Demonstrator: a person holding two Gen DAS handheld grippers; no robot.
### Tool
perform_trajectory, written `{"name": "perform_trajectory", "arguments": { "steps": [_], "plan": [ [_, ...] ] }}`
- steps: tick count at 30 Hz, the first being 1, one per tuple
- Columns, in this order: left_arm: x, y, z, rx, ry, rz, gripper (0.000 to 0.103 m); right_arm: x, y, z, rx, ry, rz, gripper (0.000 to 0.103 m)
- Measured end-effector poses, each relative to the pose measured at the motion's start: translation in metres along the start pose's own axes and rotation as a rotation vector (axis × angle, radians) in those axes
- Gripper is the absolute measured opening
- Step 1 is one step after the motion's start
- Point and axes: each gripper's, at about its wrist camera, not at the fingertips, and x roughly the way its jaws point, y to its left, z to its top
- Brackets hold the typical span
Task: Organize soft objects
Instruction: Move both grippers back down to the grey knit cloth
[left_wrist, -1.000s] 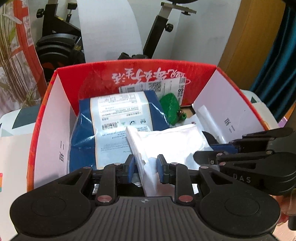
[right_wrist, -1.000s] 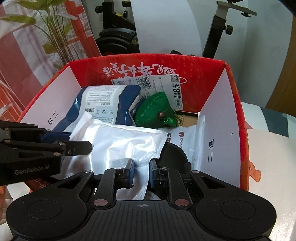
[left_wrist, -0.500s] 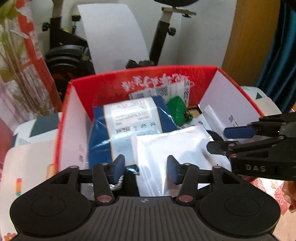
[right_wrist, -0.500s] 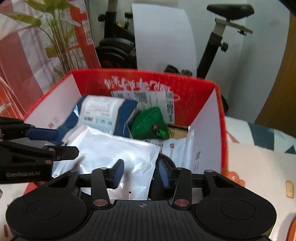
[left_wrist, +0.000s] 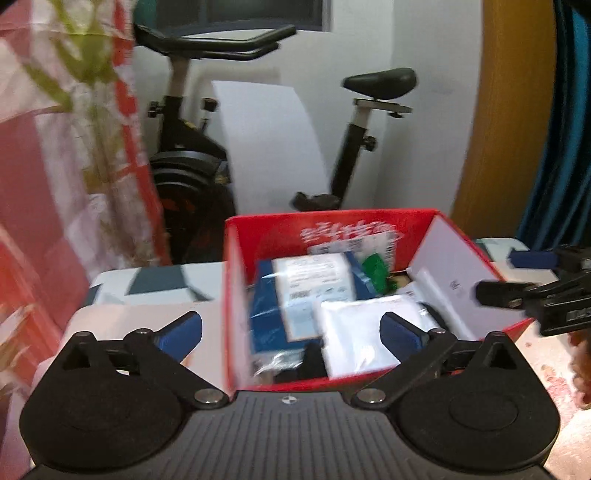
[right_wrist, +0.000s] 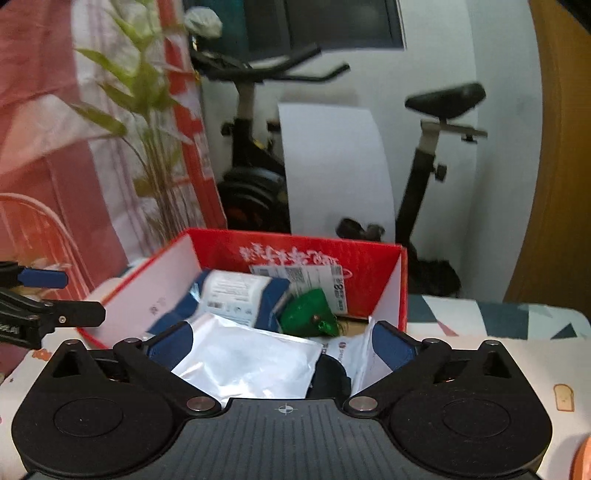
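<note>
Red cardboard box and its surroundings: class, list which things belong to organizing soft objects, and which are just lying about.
Belong:
red cardboard box
white plastic pouch
blue-and-white soft packet
green fabric pouch

Lying about:
black exercise bike
curved white paper sheet
green leafy plant

You are working with two matching black grippers, the left gripper (left_wrist: 290, 334) and right gripper (right_wrist: 282, 345) each showing a ribbed grey-black body, round side housings, silver screws, blue finger pads (left_wrist: 400, 334), and what is probably blurred white lettering on the side.
</note>
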Motion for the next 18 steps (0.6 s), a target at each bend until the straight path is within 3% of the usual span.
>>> {"name": "perform_trajectory", "arguments": {
  "steps": [4,8,12,18],
  "plan": [
    [-0.014,0.008,-0.016,-0.014,0.014,0.073,0.103,-0.020,0.007,-0.010,0.001,-0.025,-0.001,0.103],
    [-0.029,0.018,-0.037,-0.072,0.020,0.076,0.103,-0.034,0.014,-0.025,0.023,-0.041,-0.009,0.103],
    [-0.035,0.020,-0.062,-0.073,0.009,0.136,0.103,-0.046,0.022,-0.045,0.027,-0.053,-0.028,0.103],
    [-0.034,0.028,-0.096,-0.131,0.024,0.091,0.103,-0.064,0.027,-0.078,0.024,-0.083,-0.039,0.103]
  ]
}}
